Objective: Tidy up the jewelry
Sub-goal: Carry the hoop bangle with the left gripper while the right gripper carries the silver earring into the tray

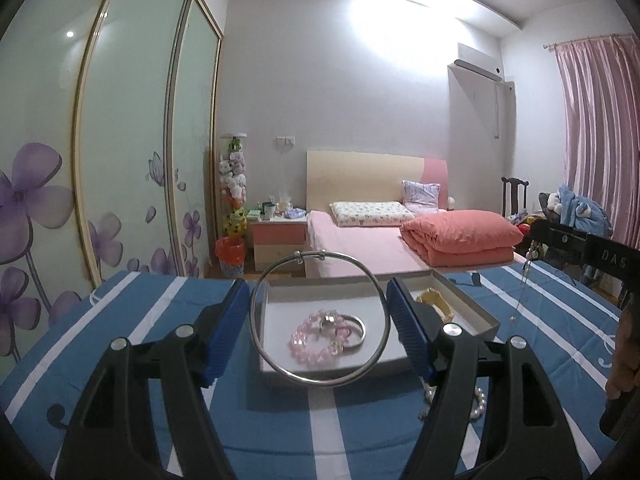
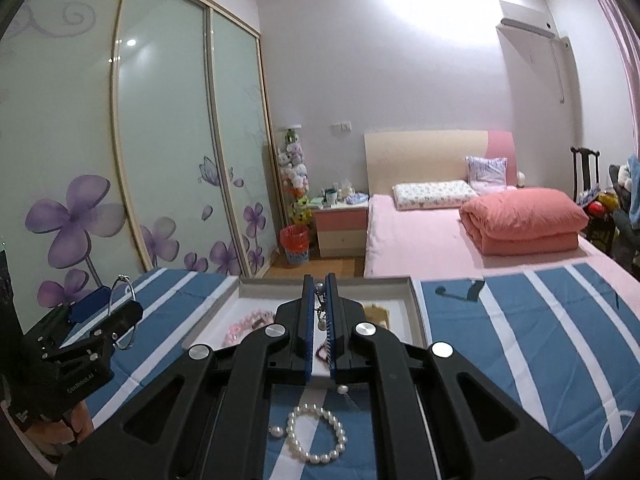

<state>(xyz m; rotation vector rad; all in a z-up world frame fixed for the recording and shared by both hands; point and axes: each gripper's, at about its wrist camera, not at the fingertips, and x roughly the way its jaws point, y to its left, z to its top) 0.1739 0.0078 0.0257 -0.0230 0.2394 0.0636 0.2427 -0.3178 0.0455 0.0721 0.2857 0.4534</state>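
Jaws: left gripper [image 1: 320,316] pinches bangle [image 1: 320,382] upright over tray [image 1: 476,312]; right gripper [image 2: 320,320] pressed together on chain [image 2: 320,308]

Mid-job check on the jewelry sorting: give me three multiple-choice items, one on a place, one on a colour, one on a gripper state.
1. Where is the pink bead bracelet?
A in the box
B on the bed
C on the striped cloth

2. What colour is the bracelet lying on the cloth?
A gold
B white
C red

3. What does the left gripper hold?
A nothing
B a watch
C a silver bangle

Answers: 1 A, it lies on the box floor; 2 B, white pearls; 3 C, the bangle spans both fingers.
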